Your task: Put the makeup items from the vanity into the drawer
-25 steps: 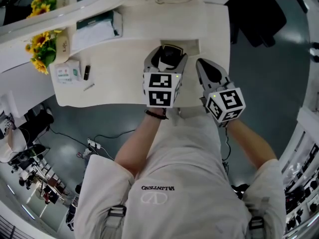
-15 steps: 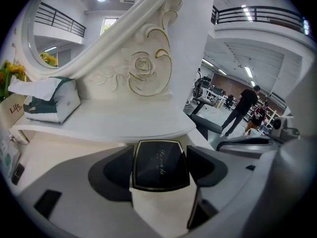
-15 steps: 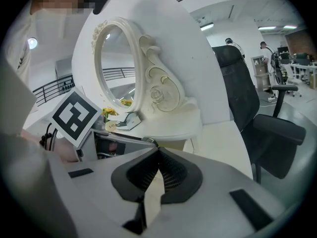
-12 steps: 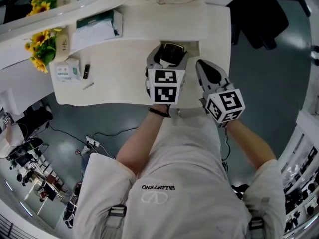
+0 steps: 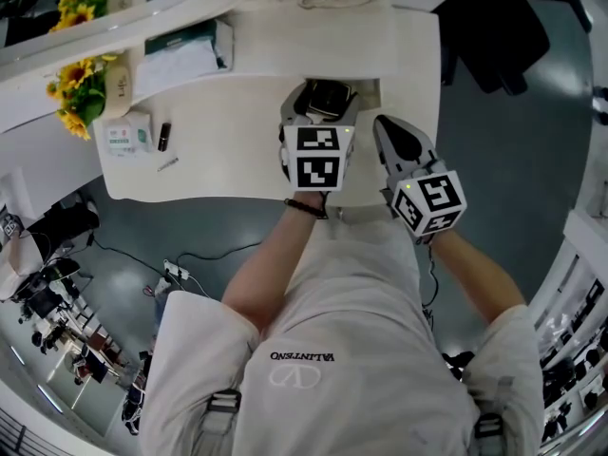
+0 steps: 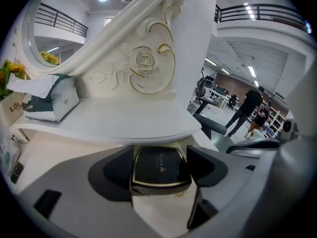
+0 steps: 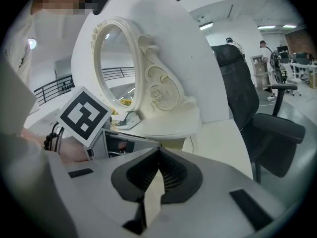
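Observation:
A black compact with a gold rim (image 6: 160, 166) sits between the jaws of my left gripper (image 6: 161, 155), and both pads press on its sides. In the head view the compact (image 5: 326, 96) and the left gripper (image 5: 325, 91) are at the small open drawer (image 5: 369, 87) under the vanity's raised shelf. Whether the compact rests on the drawer's floor I cannot tell. My right gripper (image 5: 385, 123) stays just right of the left one over the tabletop. Its jaws are shut with nothing in them (image 7: 158, 155).
Far left on the tabletop (image 5: 228, 150) lie a small black tube (image 5: 164, 137), a thin pencil (image 5: 169, 164) and a white-and-green box (image 5: 126, 139). A tissue box (image 5: 180, 55) and sunflowers (image 5: 81, 88) stand on the shelf. A black chair (image 5: 494, 36) is to the right.
The left gripper has edged a little farther toward the shelf and the drawer with the compact in it. The right gripper has not moved.

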{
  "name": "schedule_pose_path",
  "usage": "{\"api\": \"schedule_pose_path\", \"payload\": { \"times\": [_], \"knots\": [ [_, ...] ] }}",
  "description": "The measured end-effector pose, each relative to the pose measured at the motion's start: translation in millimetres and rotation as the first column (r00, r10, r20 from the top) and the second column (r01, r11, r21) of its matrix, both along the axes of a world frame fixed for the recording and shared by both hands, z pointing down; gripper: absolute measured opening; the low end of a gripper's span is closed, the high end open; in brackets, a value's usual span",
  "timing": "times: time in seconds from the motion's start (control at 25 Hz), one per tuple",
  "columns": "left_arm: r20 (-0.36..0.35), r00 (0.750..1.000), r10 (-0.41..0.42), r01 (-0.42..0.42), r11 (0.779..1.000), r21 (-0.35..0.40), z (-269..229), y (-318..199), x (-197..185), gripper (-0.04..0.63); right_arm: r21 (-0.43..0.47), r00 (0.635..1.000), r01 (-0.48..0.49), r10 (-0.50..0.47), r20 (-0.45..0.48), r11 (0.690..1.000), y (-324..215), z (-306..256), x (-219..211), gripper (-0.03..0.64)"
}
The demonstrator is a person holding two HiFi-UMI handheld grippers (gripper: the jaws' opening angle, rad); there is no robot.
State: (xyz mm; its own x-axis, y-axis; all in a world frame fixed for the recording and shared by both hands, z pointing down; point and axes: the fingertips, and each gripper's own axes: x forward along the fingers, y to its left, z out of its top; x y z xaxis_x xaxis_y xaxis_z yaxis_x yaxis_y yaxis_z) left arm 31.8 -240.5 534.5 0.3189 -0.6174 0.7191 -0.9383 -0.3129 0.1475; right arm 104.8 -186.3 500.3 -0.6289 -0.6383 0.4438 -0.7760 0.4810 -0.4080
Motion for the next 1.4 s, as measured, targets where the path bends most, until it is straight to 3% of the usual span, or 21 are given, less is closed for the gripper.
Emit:
{"api": "schedule_pose_path", "payload": {
  "times": [1.04,1.2,1.32,1.4],
  "knots": [
    [0.002,1.0,0.001,-0.001,0.999,0.042,-0.5,-2.8,1.1,0.337,0.003,1.0,-0.006,0.006,-0.005,1.0,-1.4,-2.9,-2.2,0.012],
    [-0.009,1.0,-0.008,0.009,0.997,0.078,-8.5,-3.1,-4.4,0.334,0.011,1.0,-0.003,0.003,-0.008,1.0,0.1,-5.6,-3.7,0.012],
    [0.017,1.0,-0.017,0.015,0.992,0.128,-21.2,0.3,-17.3,0.276,0.025,1.0,-0.002,0.002,-0.012,1.0,-0.6,-11.0,-5.0,0.012],
    [0.057,0.998,-0.034,0.023,0.983,0.185,-33.5,5.5,-32.1,0.149,0.042,1.0,-0.003,0.003,-0.014,0.999,-1.5,-17.6,-5.3,0.012]
  ]
}}
